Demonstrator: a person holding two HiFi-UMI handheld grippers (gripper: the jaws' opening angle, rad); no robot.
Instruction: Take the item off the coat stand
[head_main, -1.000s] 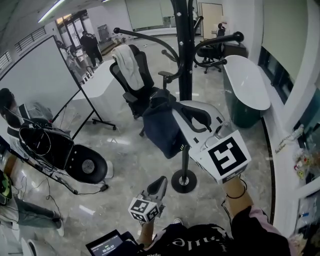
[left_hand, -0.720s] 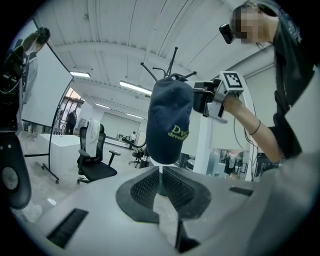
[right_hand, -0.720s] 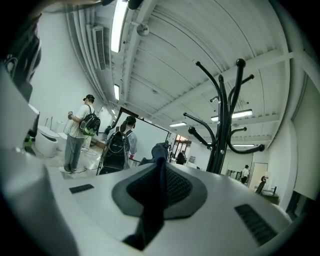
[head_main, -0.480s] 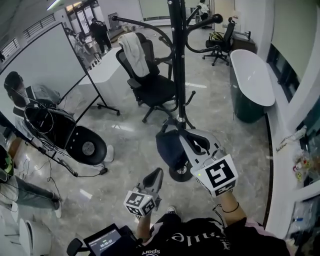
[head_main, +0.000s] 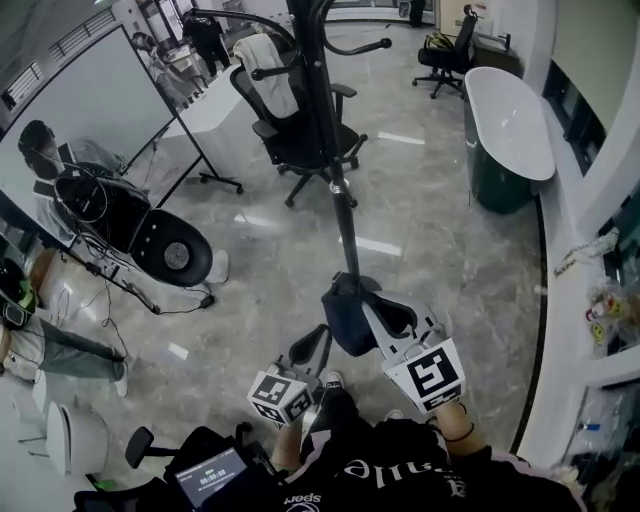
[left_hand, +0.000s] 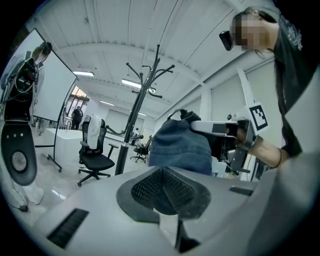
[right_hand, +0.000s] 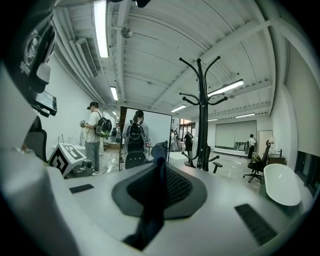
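A dark blue denim item (head_main: 343, 318) hangs from my right gripper (head_main: 362, 312), which is shut on a strip of its cloth (right_hand: 154, 200). The item is off the black coat stand (head_main: 326, 140) and hangs low in front of the stand's base, close to the person's body. In the right gripper view the bare stand (right_hand: 201, 117) rises a few steps ahead. My left gripper (head_main: 318, 338) sits just left of the item, its jaws shut with nothing between them. In the left gripper view the item (left_hand: 180, 146) and the right gripper (left_hand: 220, 128) fill the middle.
A black office chair (head_main: 300, 135) draped with a white cloth stands behind the stand. A whiteboard (head_main: 90, 110) and a black disc-shaped device (head_main: 172, 256) are at left, with people beyond. A white tub-like table (head_main: 508, 115) lines the right wall.
My right gripper has carried the denim item down and back from the stand toward the person's body. The stand now looks farther away. The left gripper has stayed low and shut.
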